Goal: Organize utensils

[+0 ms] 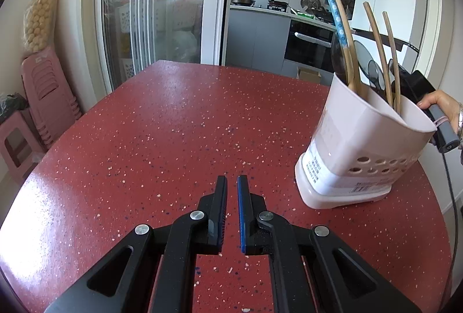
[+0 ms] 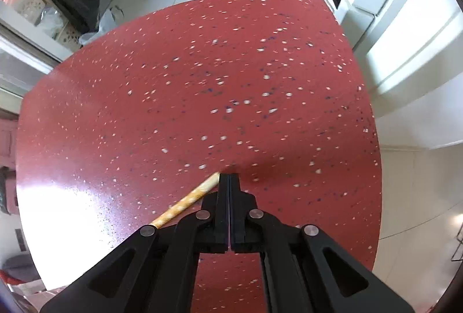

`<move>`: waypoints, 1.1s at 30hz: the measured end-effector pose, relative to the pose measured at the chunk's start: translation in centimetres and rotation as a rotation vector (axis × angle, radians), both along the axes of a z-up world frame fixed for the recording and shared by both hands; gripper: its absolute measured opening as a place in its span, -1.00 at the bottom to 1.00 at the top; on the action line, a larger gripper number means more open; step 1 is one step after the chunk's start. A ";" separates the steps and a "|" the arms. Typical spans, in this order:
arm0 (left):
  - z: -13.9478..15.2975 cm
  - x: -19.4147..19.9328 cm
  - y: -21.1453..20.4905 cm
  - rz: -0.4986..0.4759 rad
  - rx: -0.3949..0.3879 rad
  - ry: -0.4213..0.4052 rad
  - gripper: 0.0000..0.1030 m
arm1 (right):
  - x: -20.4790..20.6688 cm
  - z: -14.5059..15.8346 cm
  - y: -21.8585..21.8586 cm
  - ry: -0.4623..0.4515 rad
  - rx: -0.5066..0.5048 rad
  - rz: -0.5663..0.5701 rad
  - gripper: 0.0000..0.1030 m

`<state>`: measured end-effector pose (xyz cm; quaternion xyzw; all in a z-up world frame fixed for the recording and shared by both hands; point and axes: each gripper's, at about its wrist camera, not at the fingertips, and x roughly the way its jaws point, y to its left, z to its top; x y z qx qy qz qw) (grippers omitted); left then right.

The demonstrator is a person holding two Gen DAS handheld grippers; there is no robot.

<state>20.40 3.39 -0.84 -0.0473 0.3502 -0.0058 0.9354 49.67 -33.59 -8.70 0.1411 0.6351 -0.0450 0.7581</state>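
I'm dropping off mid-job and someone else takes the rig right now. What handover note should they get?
Left gripper: fingers almost together, empty, over the red table.
Right gripper: shut, tips by the end of an orange dotted handle lying on the table. The handle runs beside the fingers, not between them.
Utensil holder: stands on the table.
Done: wooden-handled utensils and a blue-patterned one are in the holder.
Left: reopen, grip the orange handle and put it in the holder.
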 end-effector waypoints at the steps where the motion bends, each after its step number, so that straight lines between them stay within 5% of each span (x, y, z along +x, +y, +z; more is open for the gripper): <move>1: -0.1 0.0 0.1 0.001 0.000 0.001 -0.30 | -0.1 -0.1 -0.6 0.010 0.034 -0.024 -0.97; 5: -0.2 -0.3 0.0 -0.001 -0.001 0.005 -0.30 | -0.4 0.0 -1.9 0.024 0.179 -0.120 -0.76; 8: 0.0 -0.6 0.0 -0.001 0.011 0.000 -0.30 | 0.0 -0.2 -1.2 0.057 0.226 -0.147 -0.36; 14: 0.0 -0.7 0.0 0.011 0.029 -0.002 -0.30 | 1.3 -1.4 1.3 0.179 0.112 -0.098 -0.36; 18: -0.2 -0.7 -0.2 0.015 0.023 0.004 -0.30 | 2.0 -1.4 2.9 0.177 0.027 -0.045 -0.59; 22: -0.2 -0.7 -0.4 0.005 0.023 0.008 -0.30 | 0.7 -0.3 2.2 0.073 0.080 -0.045 -1.00; 26: -0.1 -0.7 -0.7 -0.002 0.018 0.009 -0.30 | -2.4 1.1 0.4 -0.039 0.105 -0.028 -1.00; 30: -0.1 -0.9 -1.1 -0.006 0.016 0.008 -0.30 | -3.8 0.4 -1.3 0.031 0.249 -0.111 -0.97; 33: 0.0 -1.2 -1.1 -0.009 0.021 0.001 -0.30 | -3.8 0.1 -1.9 0.066 0.321 -0.164 -0.68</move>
